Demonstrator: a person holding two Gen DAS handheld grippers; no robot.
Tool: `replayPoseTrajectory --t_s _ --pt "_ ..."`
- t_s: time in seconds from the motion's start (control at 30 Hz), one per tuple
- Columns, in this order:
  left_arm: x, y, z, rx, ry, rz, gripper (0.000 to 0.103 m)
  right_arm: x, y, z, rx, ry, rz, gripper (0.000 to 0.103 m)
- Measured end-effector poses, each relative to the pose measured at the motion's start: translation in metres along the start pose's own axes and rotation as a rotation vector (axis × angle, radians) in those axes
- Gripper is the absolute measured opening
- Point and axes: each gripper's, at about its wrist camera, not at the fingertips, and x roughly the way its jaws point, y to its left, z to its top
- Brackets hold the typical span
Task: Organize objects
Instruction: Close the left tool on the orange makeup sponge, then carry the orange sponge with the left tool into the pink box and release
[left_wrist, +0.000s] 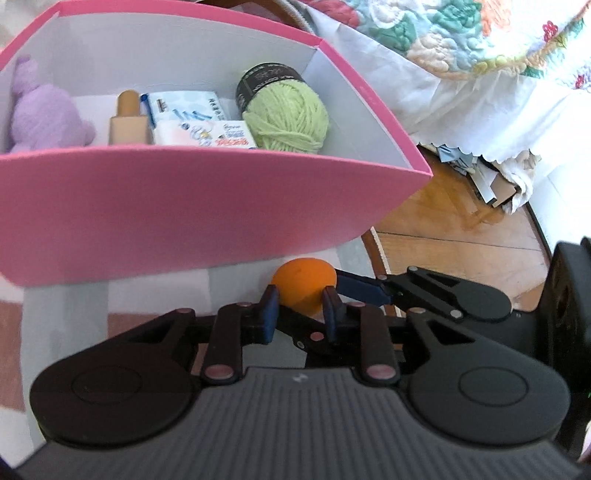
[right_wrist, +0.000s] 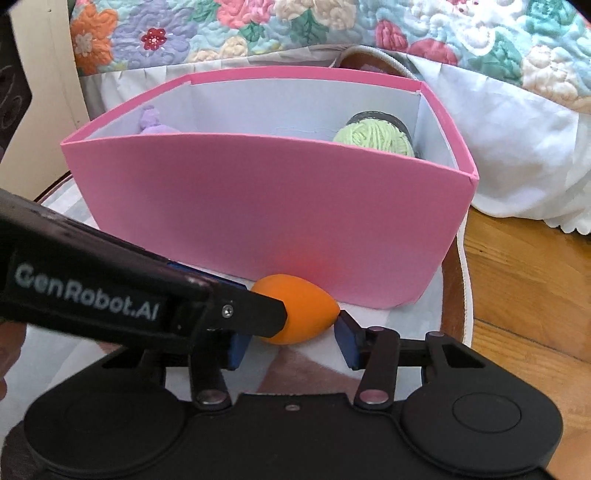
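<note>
With yarn (left_wrist: 286, 114), a plush toy (left_wrist: 42, 110) and packets already in the pink box (left_wrist: 207, 206), only the orange sponge (left_wrist: 303, 282) remains outside; left gripper (left_wrist: 300, 308) jaws pinch it, right gripper (right_wrist: 291, 341) jaws half-spread, its right pad touching the tip.

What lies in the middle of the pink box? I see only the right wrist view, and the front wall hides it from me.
Observer: Printed white packets lie between the purple plush toy and the green yarn.
Operator: Is anything else there?
Observer: A tan capped container stands left of the packets, with a blue pen between them.
Operator: Does the left gripper hold the orange egg on both sides?
Observer: Yes, the left gripper has one pad on each side of the orange egg.
</note>
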Motion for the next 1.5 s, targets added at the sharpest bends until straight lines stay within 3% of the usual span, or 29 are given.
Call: replayPoseTrajectory --t_s 0.3,0.73,1.1,1.37,1.5 --pt "-0.023 0.009 -0.017 0.009 0.050 -0.043 0.029 -0.021 0.024 -0.011 0.011 -0.014 0.004 0.054" --pt "-0.077 -0.020 -0.046 0.090 0.123 -0.021 0.026 -0.074 0.068 -0.028 -0.081 0.044 0.011 0.054" --pt "-0.156 -0.037 -0.051 0.067 0.055 -0.032 0.026 -0.138 0.101 0.002 -0.177 0.031 0.046 0.054" --pt "-0.206 -0.058 -0.022 0.107 0.005 0.040 0.025 -0.170 0.121 0.038 -0.231 -0.018 0.036 0.054" --pt "-0.228 -0.063 0.000 0.136 -0.044 0.056 0.026 -0.179 0.119 0.060 -0.230 -0.104 0.063 0.054"
